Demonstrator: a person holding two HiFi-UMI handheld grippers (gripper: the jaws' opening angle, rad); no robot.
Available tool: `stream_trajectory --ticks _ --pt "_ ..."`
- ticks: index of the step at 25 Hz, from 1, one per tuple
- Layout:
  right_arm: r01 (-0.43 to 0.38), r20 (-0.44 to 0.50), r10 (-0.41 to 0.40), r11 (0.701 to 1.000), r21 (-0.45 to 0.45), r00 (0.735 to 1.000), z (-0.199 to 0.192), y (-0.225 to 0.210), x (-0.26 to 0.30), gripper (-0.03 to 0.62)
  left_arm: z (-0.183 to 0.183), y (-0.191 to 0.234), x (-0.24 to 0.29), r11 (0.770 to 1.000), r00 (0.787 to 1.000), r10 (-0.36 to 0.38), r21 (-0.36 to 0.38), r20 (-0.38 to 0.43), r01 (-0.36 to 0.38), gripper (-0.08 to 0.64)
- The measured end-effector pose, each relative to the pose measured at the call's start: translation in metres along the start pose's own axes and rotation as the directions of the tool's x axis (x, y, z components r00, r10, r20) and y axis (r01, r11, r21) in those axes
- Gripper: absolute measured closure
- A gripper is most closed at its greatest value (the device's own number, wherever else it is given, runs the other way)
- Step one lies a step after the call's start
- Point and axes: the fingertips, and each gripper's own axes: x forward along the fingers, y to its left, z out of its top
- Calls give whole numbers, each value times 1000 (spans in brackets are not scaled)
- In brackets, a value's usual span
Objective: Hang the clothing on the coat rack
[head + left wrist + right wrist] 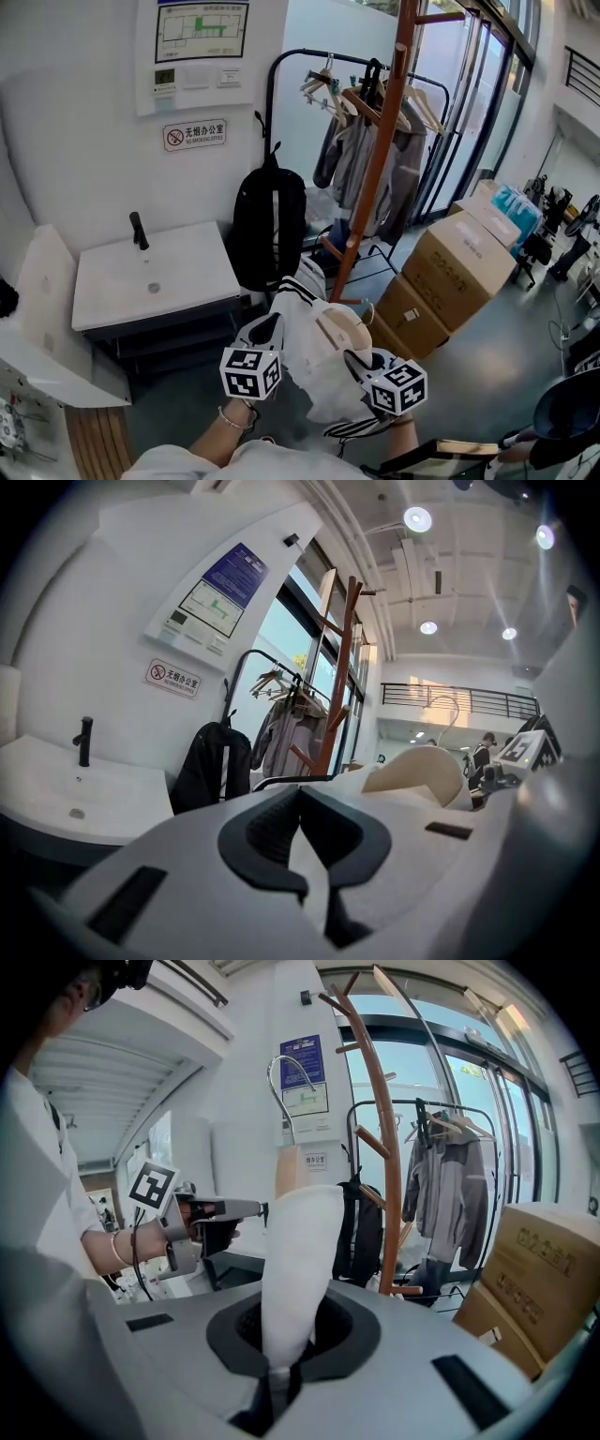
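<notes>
Carrying step: white jacket [314,370] on its hanger [339,330] held short of the coat rack [380,141], left gripper [269,330] and right gripper [359,362] fingers both closed on its cloth; next, probably raise the hanger hook onto a peg [360,105].

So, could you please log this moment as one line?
state: white garment on wooden hanger, short of coat rack | left tool: shut on white garment | right tool: shut on white garment | hung: not yet
</notes>
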Motion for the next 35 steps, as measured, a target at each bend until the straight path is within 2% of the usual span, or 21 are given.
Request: stream_trajectory --ticks 9,16,19,22,27,30,35 --pt "-32 -1 32 999 -19 999 9 -29 26 566 0 13 46 1000 1000 7 -6 -7 -7 551" --pt "-142 -5 142 988 -56 990 9 -45 29 566 -7 7 64 998 997 67 -11 -31 -68 551" --pt "-192 -6 192 980 -58 981 14 -56 25 566 0 -3 66 995 995 100 -14 -21 -100 551" --pt "-235 -12 235 969 -80 972 21 -67 19 566 11 -16 66 992 992 123 16 5 -123 551" --pt "-327 -28 326 934 -143 945 32 -64 14 566 12 -16 58 985 985 174 12 13 -174 551" --pt "-349 -51 346 918 -186 937 38 -65 12 566 8 -15 53 981 981 195 14 14 -195 551" --pt "-368 -74 360 910 -190 930 49 -73 14 566 14 -14 49 976 976 216 28 14 -217 551"
